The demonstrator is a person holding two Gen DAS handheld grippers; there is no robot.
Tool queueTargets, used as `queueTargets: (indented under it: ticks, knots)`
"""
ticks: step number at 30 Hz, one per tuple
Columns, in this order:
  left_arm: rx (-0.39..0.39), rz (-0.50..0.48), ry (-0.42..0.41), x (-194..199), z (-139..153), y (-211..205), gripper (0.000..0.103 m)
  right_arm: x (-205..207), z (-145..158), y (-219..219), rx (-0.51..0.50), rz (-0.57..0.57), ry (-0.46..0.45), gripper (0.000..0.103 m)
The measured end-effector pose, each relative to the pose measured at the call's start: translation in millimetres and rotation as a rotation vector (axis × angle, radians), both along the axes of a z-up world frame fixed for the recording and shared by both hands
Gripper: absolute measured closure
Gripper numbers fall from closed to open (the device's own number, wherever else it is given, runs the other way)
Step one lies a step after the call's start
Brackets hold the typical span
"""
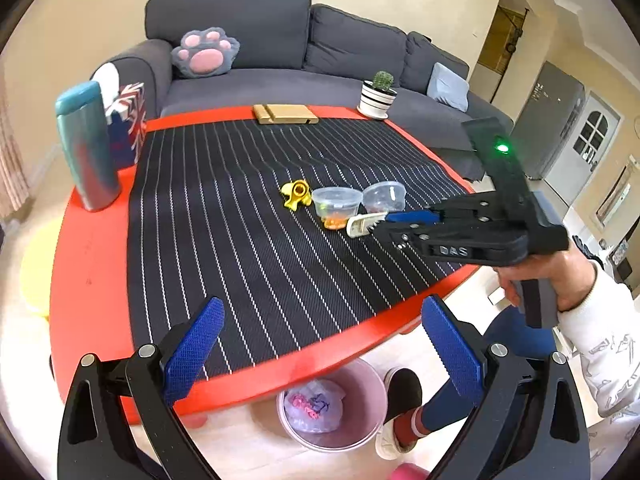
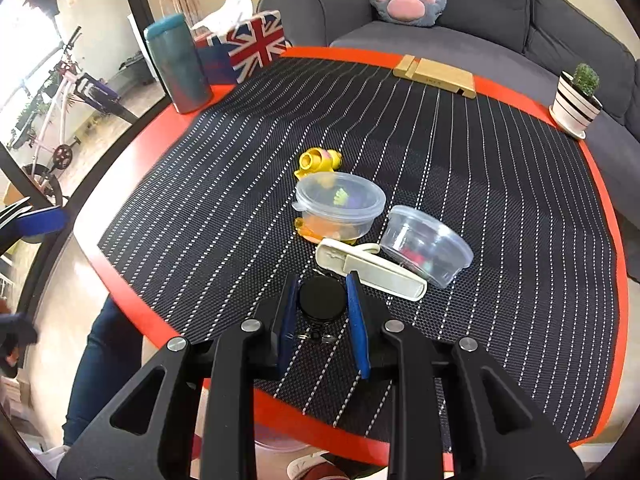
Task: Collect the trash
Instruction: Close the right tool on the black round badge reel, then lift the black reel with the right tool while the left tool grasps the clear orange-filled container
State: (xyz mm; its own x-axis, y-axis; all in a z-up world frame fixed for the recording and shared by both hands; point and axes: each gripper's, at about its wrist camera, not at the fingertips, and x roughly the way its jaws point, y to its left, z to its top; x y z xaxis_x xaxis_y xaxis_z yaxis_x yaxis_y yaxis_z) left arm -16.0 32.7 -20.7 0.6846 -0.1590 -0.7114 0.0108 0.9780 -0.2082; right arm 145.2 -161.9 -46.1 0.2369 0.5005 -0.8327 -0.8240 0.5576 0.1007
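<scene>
While the left gripper (image 1: 322, 354) hangs spread and empty above the bin (image 1: 370, 392), which holds one bag, the yellow toy (image 2: 318, 161), two tubs (image 2: 340, 206) and white clip (image 2: 370, 268) wait; the right gripper (image 2: 322, 300) pinches a black disc (image 2: 322, 298).

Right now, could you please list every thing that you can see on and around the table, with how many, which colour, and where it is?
table: 1, red, under a black striped mat
black disc: 1, black, between the right jaws
clip: 1, cream, beside the disc
tubs: 2, clear, mid-mat; one lidded, one tipped
toy: 1, yellow, behind the lidded tub
flask: 1, teal, far left corner
tissue box: 1, flag print, beside the flask
wooden stand: 1, tan, far edge
potted cactus: 1, striped pot, far right corner
bin: 1, pink, on the floor
sofa: 1, grey, behind the table
left gripper: open, empty
right gripper: shut on the disc
</scene>
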Motion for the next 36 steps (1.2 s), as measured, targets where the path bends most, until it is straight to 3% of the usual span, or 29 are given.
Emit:
queueTargets:
  ticks: [15,25,36]
  knots:
    - [0.012,-0.084,0.015,70,17,-5,0.008,5,31,-39,0.066,-0.003,0.014,0.079]
    - [0.034,-0.148,0.075,117,14,-21,0.008,10,33,-57,0.078,-0.022,0.020,0.079]
    - [0.054,-0.145,0.175,167,-1,-12,0.008,16,30,-68,0.085,-0.037,0.030,0.079]
